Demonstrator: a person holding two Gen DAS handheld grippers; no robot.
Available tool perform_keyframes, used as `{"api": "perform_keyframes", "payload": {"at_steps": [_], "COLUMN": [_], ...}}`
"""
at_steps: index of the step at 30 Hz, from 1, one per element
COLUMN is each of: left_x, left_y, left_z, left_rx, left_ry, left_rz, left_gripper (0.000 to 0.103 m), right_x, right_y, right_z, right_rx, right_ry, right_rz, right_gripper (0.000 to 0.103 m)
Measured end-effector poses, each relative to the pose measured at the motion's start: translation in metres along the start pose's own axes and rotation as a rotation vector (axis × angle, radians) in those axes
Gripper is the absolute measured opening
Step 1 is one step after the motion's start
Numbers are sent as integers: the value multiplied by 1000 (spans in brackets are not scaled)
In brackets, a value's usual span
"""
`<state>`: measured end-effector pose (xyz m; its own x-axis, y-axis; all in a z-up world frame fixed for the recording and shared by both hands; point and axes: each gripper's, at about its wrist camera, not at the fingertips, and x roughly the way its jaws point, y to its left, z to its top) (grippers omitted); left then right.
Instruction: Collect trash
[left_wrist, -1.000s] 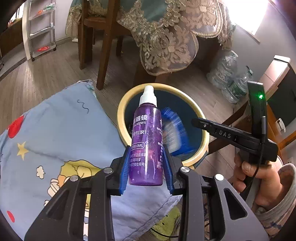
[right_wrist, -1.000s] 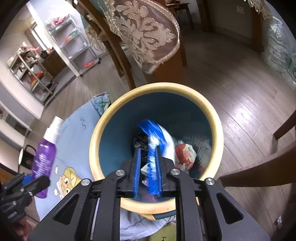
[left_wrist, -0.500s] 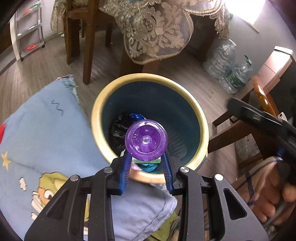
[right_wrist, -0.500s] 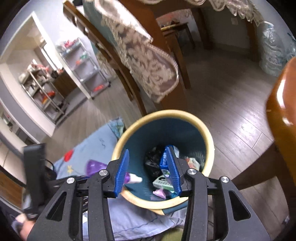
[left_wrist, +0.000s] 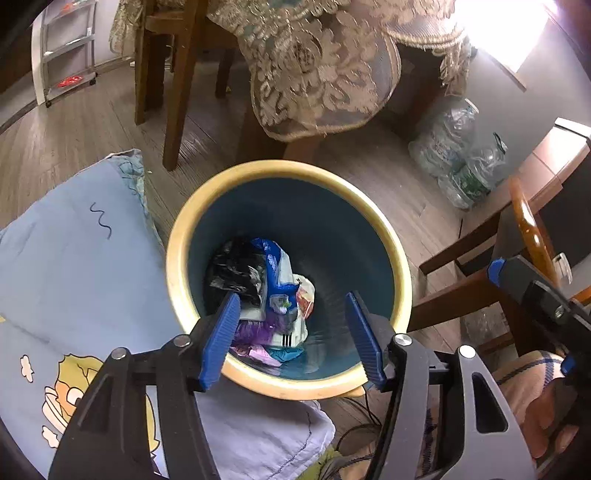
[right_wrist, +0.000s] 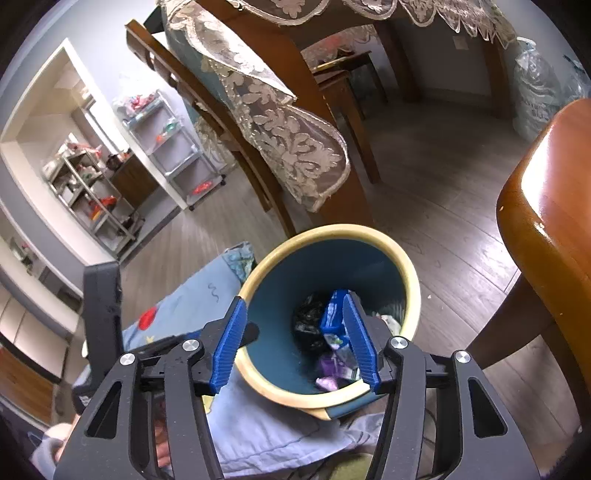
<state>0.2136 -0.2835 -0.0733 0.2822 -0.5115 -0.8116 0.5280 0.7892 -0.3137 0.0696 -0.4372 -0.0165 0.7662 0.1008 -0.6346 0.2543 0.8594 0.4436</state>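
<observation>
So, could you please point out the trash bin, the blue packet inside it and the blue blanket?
trash bin (left_wrist: 400, 266): left wrist view, yellow rim, right side.
blue packet (left_wrist: 272, 271): left wrist view, its blue face.
blue blanket (left_wrist: 74, 266): left wrist view, plain blue area.

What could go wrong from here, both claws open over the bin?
1. The left claw hangs low at the trash bin's near rim; pulling back could clip and tip it.
2. A cable lies beside the bin's base and could snag.
3. The blue pillow presses against the bin, so knocking it may shift the bin.
</observation>
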Motion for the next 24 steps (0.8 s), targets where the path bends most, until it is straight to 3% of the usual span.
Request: {"api": "perform_keyframes", "payload": {"at_steps": [5, 10, 15, 24], "left_x": [-13, -33, -57, -91], "left_y": [1, 1, 3, -2], "left_z": [0, -5, -10, -30], "left_rx": [6, 23, 51, 120], "left_ry": [-34, -73, -109, -139], "left_rz": [4, 55, 122, 224], "left_gripper": [78, 95, 97, 97], "right_x": [1, -5, -16, -32], "right_y": [6, 13, 23, 33], "right_z": [-2, -4, -7, -25], "right_rx": [-26, -72, -141, -232], "right_ry": [-1, -28, -75, -73], "right_rz": [-6, -47, -105, -144], "right_gripper": [65, 90, 94, 96]}}
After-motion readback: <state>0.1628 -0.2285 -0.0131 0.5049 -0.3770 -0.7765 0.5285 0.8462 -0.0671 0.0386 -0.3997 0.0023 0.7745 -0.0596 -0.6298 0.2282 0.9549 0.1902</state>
